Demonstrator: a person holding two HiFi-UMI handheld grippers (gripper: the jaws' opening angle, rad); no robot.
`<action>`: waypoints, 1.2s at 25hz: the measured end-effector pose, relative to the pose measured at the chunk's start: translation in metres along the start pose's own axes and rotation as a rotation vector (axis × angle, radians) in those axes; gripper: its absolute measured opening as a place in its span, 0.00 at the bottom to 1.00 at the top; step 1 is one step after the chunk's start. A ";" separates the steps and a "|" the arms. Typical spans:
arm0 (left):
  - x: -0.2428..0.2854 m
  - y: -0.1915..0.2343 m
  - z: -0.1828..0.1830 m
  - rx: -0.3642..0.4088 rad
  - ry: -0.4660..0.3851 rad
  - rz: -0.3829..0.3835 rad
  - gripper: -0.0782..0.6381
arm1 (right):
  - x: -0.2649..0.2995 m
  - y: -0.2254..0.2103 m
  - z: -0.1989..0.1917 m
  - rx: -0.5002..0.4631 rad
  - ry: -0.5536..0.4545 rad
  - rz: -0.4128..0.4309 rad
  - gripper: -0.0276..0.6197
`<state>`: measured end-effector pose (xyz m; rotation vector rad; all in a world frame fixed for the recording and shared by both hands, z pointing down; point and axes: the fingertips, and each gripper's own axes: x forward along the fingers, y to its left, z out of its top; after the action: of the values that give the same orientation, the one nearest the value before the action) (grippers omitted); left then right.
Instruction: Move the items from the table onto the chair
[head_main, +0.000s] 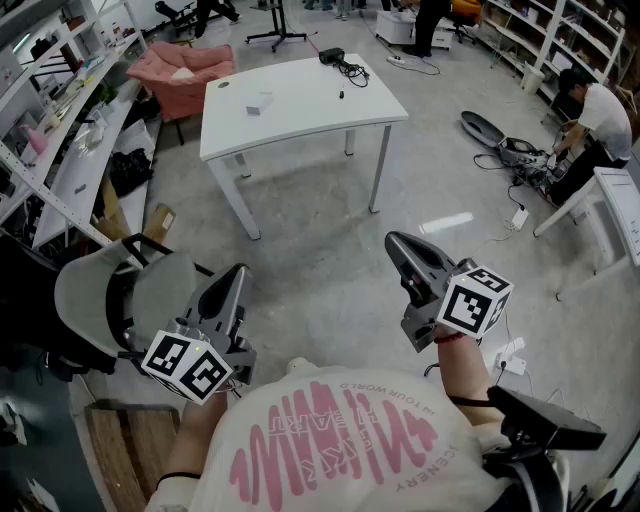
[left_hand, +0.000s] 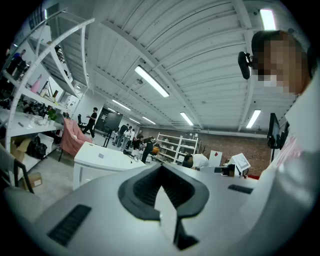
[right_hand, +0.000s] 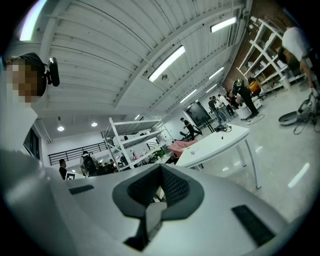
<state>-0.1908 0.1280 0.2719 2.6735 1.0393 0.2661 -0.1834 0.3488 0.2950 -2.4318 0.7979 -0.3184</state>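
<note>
The left claw (head_main: 233, 277) and right claw (head_main: 399, 244) are hovering level, closed and empty, well short of the worktop (head_main: 300, 120). A white box (head_main: 259, 102) and perhaps a charger (head_main: 334, 57) are lying there untouched; walking up and opening a claw comes next.

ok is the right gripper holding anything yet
No, the right gripper has its jaws shut together with nothing between them.

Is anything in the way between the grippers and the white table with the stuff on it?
No, nothing visible: only bare floor lies between the left gripper, the right gripper and the table.
</note>
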 end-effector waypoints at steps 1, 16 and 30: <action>0.001 0.001 -0.001 0.001 -0.001 0.001 0.12 | -0.001 -0.001 -0.001 0.001 0.001 0.000 0.06; 0.033 0.020 0.009 0.016 -0.026 0.013 0.12 | 0.013 -0.025 0.013 0.056 -0.038 0.034 0.06; 0.159 0.109 0.043 0.108 0.027 -0.098 0.12 | 0.114 -0.082 0.074 -0.018 -0.105 0.000 0.10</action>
<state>0.0053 0.1513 0.2759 2.7101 1.2224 0.2339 -0.0259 0.3670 0.2872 -2.4433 0.7576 -0.1827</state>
